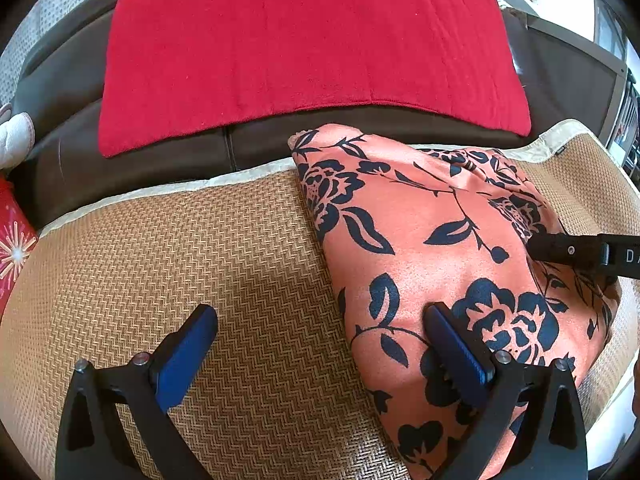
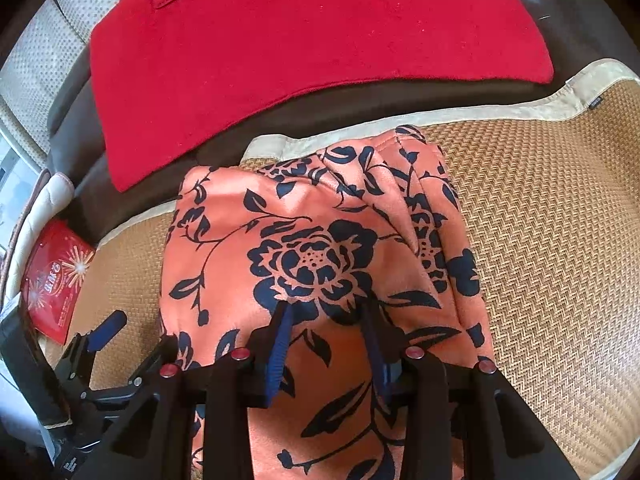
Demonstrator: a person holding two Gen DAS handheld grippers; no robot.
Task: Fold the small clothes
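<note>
- The folded orange flowered garment [image 1: 432,248] lies on a woven mat [image 1: 224,248], filling the right half of the left wrist view; its left edge runs diagonally from the upper middle to the bottom
- Bare mat is open at the lower left of that view, and at the right side of the right wrist view [image 2: 552,240]
- The left gripper [image 1: 320,354] has its jaws wide apart, one finger over bare mat, the other over the garment's edge, nothing clamped
- The right gripper [image 2: 326,336] has its jaws part open with its tips at the fabric; whether they pinch a fold I cannot tell
- A red towel [image 1: 304,40] lies just beyond the mat across the top on a dark brown sofa [image 1: 64,80]
- A red packet [image 2: 56,276] sits at the left edge
</note>
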